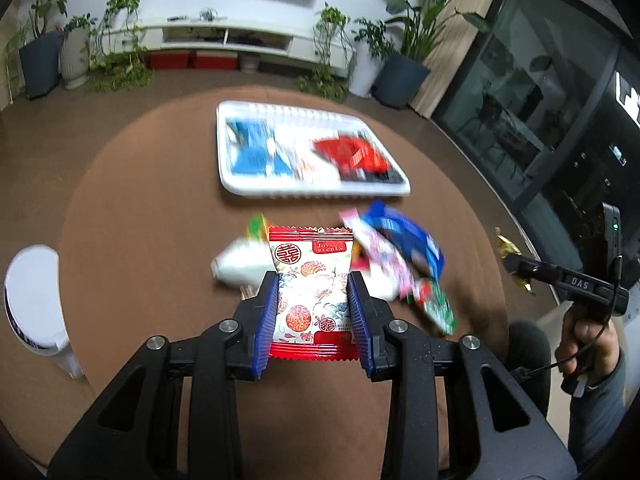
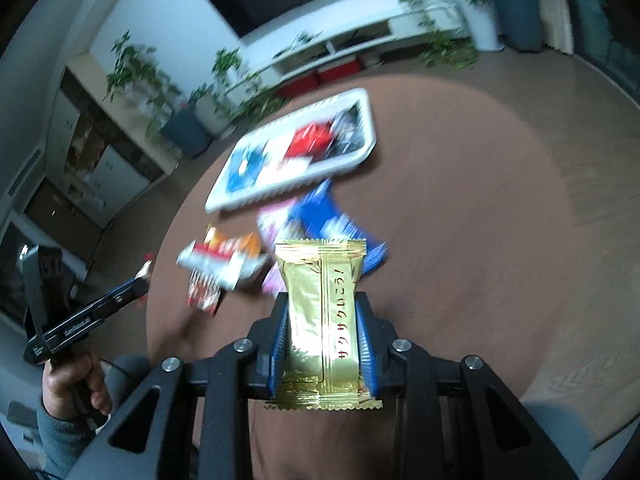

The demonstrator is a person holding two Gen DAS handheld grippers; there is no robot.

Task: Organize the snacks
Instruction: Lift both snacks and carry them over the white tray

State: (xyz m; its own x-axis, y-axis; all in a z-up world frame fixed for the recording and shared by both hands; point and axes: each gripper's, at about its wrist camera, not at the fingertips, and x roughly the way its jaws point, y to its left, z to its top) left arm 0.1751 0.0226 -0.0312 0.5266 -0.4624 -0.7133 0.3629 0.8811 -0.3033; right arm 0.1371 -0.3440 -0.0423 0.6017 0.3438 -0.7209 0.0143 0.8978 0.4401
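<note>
Two snacks at once: I hold one packet in each hand-held gripper above the round brown table (image 1: 140, 208), each pinched across its width so it hangs flat and readable toward the wrist camera. My left gripper (image 1: 312, 280) is closed on the red-and-white packet (image 1: 310, 292) printed with fruit and a double-happiness sign; its blue pads press both long edges, and the crimped red ends stick out near and far of the fingers. My right gripper (image 2: 323, 300) is clamped the same way on the gold packet (image 2: 322, 320) with red Japanese lettering down its side.

Beyond both packets, on the far side of the table, lies the white tray (image 1: 316, 194), where a blue packet (image 1: 252, 148) sits at the left and a red packet (image 1: 350, 154) at the right, with something white between them that is too blurred to name. I judge the tray to be the sorting place, colours kept apart, so both packets are probably bound there.

Between me and the tray a loose heap of unsorted snacks (image 1: 392, 252) waits on the bare tabletop, near the tray's near edge: a blue wrapper, a pink one, a green one, a white one. From the right wrist view the heap (image 2: 240, 256) sits left of the gold packet. A white stool (image 1: 34, 300) stands off the table's left edge.
</note>
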